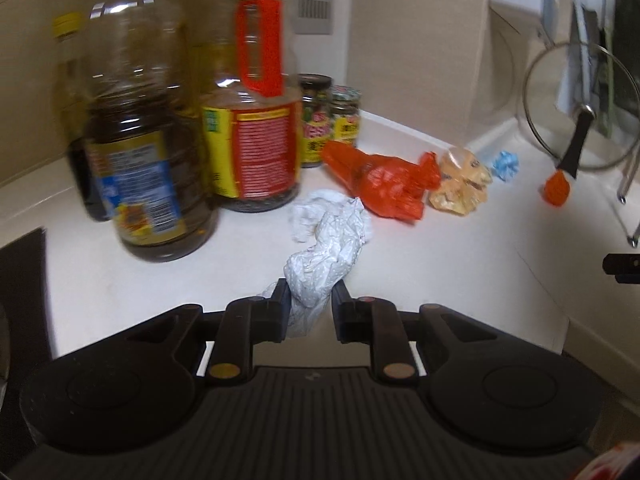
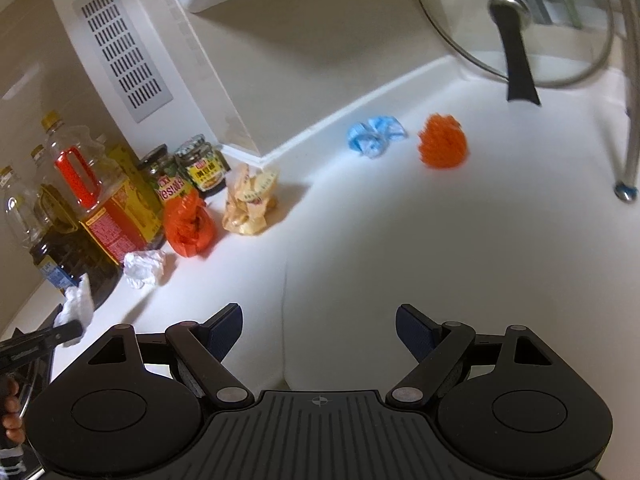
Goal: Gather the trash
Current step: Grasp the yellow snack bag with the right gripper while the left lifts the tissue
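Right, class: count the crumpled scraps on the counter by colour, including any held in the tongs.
White: 2 (loose wad, held wad)
Orange: 2 (bag, ball)
Yellow: 1 (wrapper)
Blue: 1 (scrap)
Total: 6

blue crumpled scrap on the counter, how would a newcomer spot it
Start at the glass pot lid leaning at the back of the white counter. Just before the wall edge lies the blue crumpled scrap, beside an orange ball. It is the only blue piece of litter.
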A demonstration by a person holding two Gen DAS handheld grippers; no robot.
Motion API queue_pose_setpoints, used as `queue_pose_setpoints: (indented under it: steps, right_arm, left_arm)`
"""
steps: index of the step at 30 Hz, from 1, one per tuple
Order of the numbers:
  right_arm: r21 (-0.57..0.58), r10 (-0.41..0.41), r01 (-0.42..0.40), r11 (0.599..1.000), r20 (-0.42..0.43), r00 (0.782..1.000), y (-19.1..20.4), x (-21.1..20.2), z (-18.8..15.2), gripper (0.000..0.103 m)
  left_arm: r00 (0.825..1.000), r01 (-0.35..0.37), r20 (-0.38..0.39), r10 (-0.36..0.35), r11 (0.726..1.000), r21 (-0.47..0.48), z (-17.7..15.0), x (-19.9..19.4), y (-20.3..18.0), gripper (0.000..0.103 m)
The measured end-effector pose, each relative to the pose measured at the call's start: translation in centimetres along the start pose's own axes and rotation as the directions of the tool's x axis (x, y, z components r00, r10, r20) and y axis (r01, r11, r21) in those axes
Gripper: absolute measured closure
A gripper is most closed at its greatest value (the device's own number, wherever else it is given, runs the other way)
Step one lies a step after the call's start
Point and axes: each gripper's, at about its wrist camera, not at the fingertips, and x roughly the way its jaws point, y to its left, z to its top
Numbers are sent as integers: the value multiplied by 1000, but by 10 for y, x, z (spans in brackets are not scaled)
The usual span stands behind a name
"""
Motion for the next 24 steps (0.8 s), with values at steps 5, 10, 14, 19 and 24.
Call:
queue_pose_setpoints:
  steps: [5,10,14,19,24]
  right_arm:
    - [-29,20,-19,999,8,1000,10,12,9,19]
    - [-61,34,-34,998,0,999,20,27,15,19]
    - [-91,59,-59,994,1,998,27,44,20,19]
    - [-106,102,-98,990,30,994,32,75,37,20]
    - [-88,142,-137,987,55,988,35,111,58,20]
  left_arm:
    - [999,-45,8,45,998,-47,0,-13,17,84]
    - [997,-79,8,80,992,-102,-2,-22,33,84]
    - [994,-104,7,106,986,-129,-6,-30,45,84]
    - [989,-143,3,146,978,-151,-9,-36,59,84]
    - [985,-171,2,174,971,-168,-10,-39,71,84]
